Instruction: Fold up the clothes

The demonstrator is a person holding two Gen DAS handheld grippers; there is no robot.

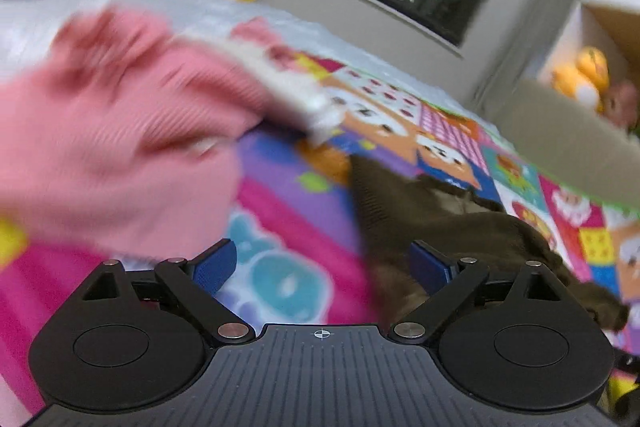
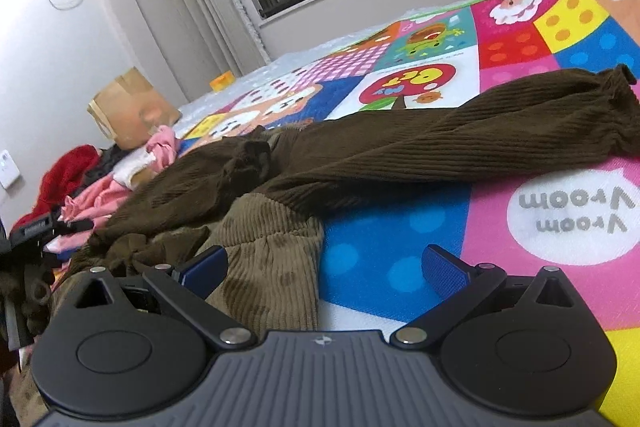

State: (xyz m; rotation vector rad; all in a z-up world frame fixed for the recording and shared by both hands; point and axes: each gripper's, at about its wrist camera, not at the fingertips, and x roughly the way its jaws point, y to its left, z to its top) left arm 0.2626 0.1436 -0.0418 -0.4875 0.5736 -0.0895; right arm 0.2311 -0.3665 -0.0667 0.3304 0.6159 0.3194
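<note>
Both grippers (image 1: 322, 263) (image 2: 324, 267) gape empty over the play mat (image 2: 400, 259), brown corduroy garment (image 2: 360, 155) beside pink clothes (image 1: 120, 131).

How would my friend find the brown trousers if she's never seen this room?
Look at the colourful play mat with cartoon pictures. Lying across it, above the words "Vroom Vroom", are the brown trousers, one long leg stretched out. They are dark and ribbed, unlike the pink clothes heaped at the left.

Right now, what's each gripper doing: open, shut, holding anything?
Left gripper: open, nothing between its fingers.
Right gripper: open, empty, low over the mat beside the brown corduroy.
</note>
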